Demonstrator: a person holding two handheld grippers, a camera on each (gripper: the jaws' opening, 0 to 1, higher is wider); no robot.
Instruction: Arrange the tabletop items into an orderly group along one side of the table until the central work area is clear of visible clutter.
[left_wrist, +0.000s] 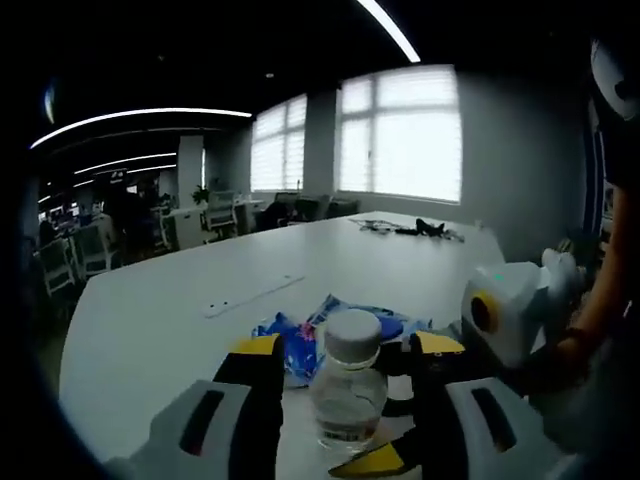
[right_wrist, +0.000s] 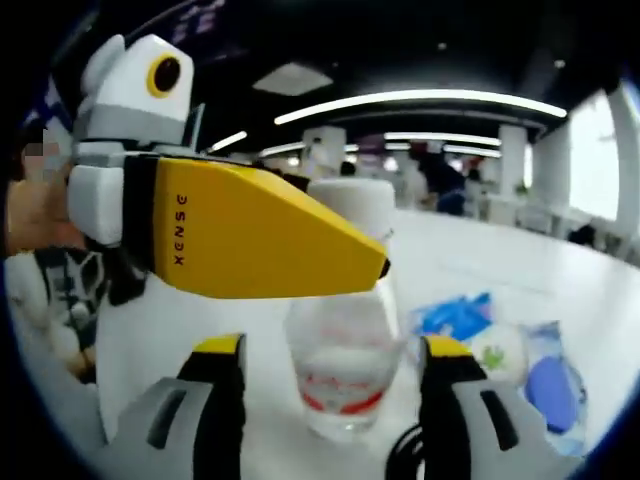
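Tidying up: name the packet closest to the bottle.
The plain blue packet, right beside the bottle; the clear one with a blue oval lies farther.

Office chairs (left_wrist: 85, 255) and bright blinded windows (left_wrist: 400, 135) beyond

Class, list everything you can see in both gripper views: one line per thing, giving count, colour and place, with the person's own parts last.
Bottle: one, clear with white cap, upright on the table between the left jaws.
Snack packets: a few, blue, behind the bottle.
Cables: a dark tangle, far end of the table.
Table: one, white.
Office chairs: several, pale, background.
Left hand-held gripper: yellow tips, open around the bottle.
Right hand-held gripper: yellow tips, open, facing the bottle.
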